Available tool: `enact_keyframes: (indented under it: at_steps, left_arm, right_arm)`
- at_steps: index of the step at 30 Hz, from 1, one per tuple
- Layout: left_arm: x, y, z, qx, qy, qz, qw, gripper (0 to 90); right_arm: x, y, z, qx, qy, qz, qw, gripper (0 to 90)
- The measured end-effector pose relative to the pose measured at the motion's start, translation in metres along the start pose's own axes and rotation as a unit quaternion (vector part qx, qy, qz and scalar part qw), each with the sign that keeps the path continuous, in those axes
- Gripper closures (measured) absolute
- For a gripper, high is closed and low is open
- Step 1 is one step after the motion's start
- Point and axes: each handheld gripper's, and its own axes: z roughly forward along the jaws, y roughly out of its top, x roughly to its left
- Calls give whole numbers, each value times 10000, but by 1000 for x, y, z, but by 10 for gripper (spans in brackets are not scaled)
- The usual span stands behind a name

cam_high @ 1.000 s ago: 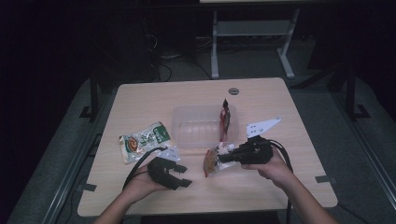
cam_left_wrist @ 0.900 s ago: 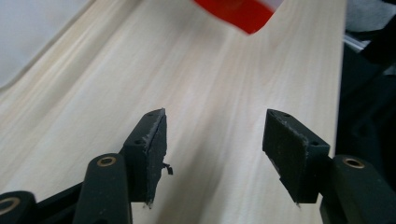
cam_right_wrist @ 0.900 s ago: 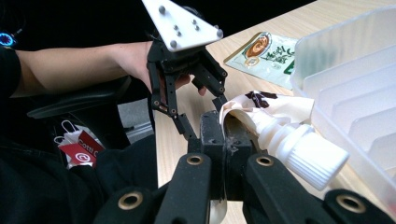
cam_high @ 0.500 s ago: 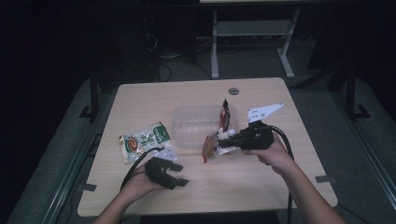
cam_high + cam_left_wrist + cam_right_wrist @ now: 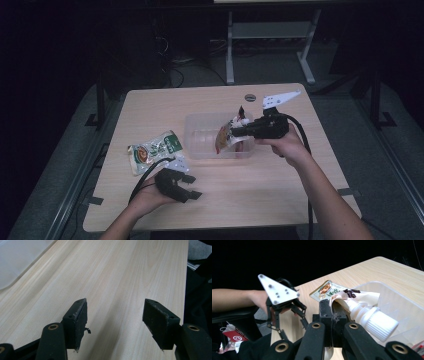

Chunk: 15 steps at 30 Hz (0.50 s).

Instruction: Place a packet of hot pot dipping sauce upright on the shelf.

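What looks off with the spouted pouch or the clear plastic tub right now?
Nothing spilled. The right gripper pinches the white-capped spouted pouch by its edge, so it hangs tilted over the clear plastic tub, crumpled at the pinch.

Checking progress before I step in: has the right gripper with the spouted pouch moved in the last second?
Yes. The right gripper, shut on the spouted pouch, has gone from the near table edge up and away to the clear bin.

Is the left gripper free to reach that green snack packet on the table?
Probably yes. The left gripper is open and empty, the green snack packet lies just beyond it on the table, and nothing sits between them.
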Motion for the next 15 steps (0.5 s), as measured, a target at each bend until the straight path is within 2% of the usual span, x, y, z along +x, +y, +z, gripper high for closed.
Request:
enact_keyframes:
  at_steps: [10, 15]
  left_arm:
    - [1, -1, -1, -17, -3, -48, 10000, 360]
    - [1, -1, -2, -28, -1, -69, 10000, 361]
  right_arm:
    - [-25, 4, 12, 106, -112, 173, 9997, 899]
    - [-29, 1, 15, 105, -132, 213, 9996, 899]
